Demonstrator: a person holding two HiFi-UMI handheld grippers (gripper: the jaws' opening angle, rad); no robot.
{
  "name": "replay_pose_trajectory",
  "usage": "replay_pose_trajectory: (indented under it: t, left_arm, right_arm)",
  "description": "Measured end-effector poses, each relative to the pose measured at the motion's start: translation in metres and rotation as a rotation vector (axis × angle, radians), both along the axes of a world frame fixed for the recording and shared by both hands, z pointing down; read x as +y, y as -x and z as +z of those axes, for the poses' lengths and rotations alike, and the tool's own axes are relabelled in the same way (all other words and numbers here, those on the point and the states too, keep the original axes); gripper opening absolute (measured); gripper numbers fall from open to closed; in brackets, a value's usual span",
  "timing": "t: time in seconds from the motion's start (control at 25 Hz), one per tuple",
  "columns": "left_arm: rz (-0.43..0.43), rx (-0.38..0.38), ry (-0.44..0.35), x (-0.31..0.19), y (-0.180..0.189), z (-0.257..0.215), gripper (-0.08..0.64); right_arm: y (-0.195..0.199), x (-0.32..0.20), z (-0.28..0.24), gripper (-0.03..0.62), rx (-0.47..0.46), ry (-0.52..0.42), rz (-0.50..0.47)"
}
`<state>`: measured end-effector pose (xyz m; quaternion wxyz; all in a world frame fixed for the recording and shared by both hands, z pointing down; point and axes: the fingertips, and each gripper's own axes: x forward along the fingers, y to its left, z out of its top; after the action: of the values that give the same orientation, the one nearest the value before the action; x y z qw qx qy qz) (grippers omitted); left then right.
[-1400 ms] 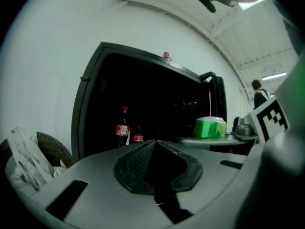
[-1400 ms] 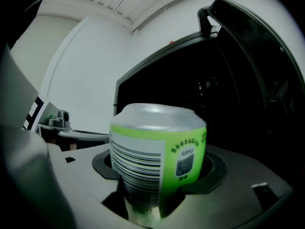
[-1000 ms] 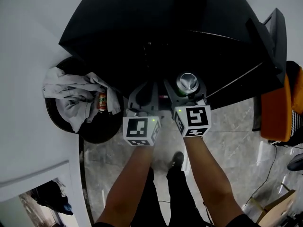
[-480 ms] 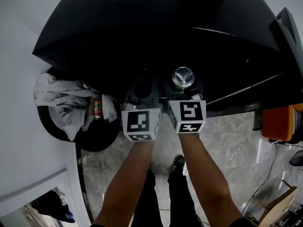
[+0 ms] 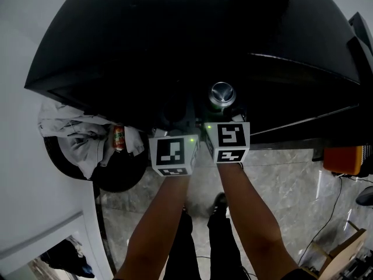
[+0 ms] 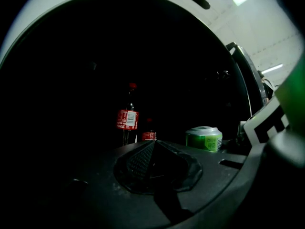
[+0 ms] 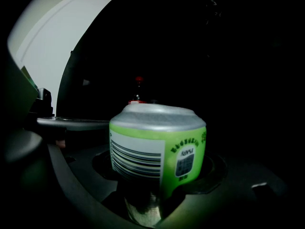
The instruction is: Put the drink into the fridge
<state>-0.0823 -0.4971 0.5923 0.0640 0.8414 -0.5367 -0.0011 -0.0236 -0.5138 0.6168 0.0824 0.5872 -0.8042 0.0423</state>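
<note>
A short drink can (image 7: pixel 157 149), bright green with a white barcode panel and a dull silver top, stands upright between the jaws of the right claw (image 7: pixel 155 190). The jaws are part-way open and clamp the can's sides. The can is held up against the dark opening of the fridge (image 5: pixel 175 51). The left claw (image 6: pixel 152 151), at 9 o'clock of the right claw, has its jaws pressed together on nothing. Deep in the dark at its 12 o'clock stand a tall cola bottle (image 6: pixel 127 118) and, just beside it, a smaller red-labelled bottle (image 6: pixel 148 135).
</note>
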Motion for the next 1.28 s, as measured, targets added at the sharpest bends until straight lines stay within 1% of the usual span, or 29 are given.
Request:
replay_pose_trajectory:
  t: [0.24,0.36,0.56,0.72,1.04,1.28]
  left_arm:
    - [-0.04,-0.021,0.047,-0.01,0.005,0.011,0.011]
    - [-0.039,-0.036,0.071,-0.011,0.005,0.018,0.011]
    - [-0.034,-0.033,0.093,-0.011,0.002,0.026,0.011]
    - [-0.04,-0.031,0.095,-0.014,0.002,0.027,0.011]
    - [-0.03,-0.036,0.094,-0.013,0.002,0.029,0.011]
    - [-0.025,-0.04,0.089,-0.011,0.002,0.028,0.011]
  right_arm:
    - [-0.005,-0.005,0.013,0.322,-0.008,0.028,0.021]
    - [-0.007,-0.005,0.016,0.322,-0.026,0.039,0.036]
    - [-0.007,-0.01,0.017,0.322,-0.005,0.036,0.036]
    - [-0.007,-0.013,0.018,0.322,0.004,0.042,0.043]
    - [-0.005,-0.011,0.018,0.322,0.052,0.017,0.037]
    - [-0.009,-0.007,0.019,0.322,0.051,0.032,0.049]
